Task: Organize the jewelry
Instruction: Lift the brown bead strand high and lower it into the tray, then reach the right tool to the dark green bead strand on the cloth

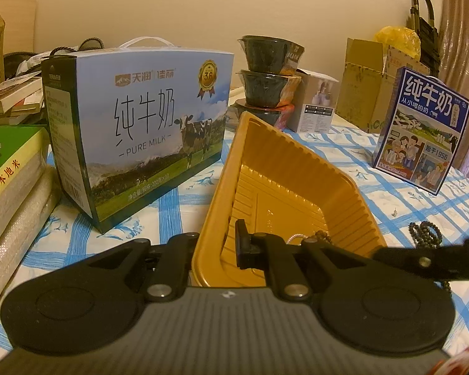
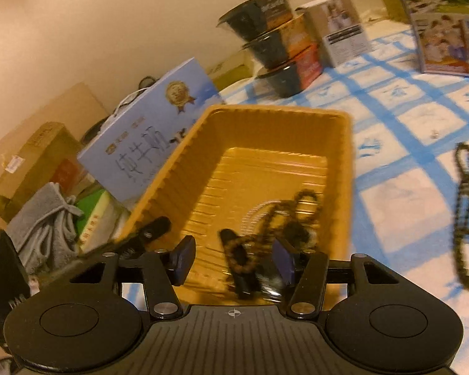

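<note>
A: The left gripper (image 1: 214, 250) is clamped on the yellow tray (image 1: 353, 215) rim; the right gripper (image 2: 233, 257) stands apart.

B: The bead strand (image 2: 284, 218) lies inside; it should lift clear without snagging.

On the big blue milk carton (image 1: 140, 134): "纯牛奶", "PURE MILK", brand "天润", and a gold medal reading "3.6" (bottom line shows "200"). The smaller blue carton (image 1: 422, 131) says "纯牛奶", "从小喝的奶", "1956". The green book (image 1: 6, 168) reads "本地米".

Glossy plastic tray (image 2: 344, 168) (beads (image 2: 303, 206) perhaps wooden)
</note>
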Motion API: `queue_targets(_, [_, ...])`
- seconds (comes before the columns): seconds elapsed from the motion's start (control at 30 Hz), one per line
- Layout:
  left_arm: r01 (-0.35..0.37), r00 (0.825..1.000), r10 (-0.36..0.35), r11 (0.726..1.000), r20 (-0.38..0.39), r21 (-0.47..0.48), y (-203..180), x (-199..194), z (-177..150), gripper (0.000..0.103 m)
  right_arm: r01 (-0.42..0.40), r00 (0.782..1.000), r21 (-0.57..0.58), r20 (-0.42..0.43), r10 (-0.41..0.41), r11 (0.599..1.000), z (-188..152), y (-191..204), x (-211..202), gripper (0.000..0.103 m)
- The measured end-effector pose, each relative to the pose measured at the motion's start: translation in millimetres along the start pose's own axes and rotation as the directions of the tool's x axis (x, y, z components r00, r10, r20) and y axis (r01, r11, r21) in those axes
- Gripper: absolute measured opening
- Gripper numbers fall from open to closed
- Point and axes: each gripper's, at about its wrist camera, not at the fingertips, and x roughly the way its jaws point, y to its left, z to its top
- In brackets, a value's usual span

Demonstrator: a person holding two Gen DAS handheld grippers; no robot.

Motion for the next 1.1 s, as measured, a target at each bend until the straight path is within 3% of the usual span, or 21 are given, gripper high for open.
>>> queue_targets(0.23, [-0.001,1.000,0.001,1.000,0.000,0.001,0.1,0.0,0.0,0.009,0.164,0.985,0.045,0.047,-0.167,0.985,-11.8,-37.7,-40.3,0.055])
queue_targets(0.63, [-0.010,1.000,0.010,1.000,-0.003,0.005,-0.7,0.1,0.1,0.009,0.369,0.924,0.136,0.049,-0.378,0.919,-23.2,-100.4,-78.5,0.055])
queue_targets(0.83, [-0.018,1.000,0.018,1.000,-0.013,0.012,0.0,2.8,-1.2,0.009,0.439,0.894,0.024,0.084,-0.440,0.898,-6.0,-121.5,-73.3,0.055])
queue_targets(0.97, [-0.025,0.999,0.026,1.000,-0.023,0.017,0.8,4.9,-2.0,0.009,0.419,0.905,-0.099,0.124,-0.406,0.903,16.7,-136.0,-57.1,0.055])
queue_targets(1.1, [-0.040,0.999,0.041,0.999,-0.034,0.016,1.5,7.2,-3.3,0.009,0.408,0.912,-0.243,0.151,-0.381,0.880,41.3,-145.1,-31.1,0.054])
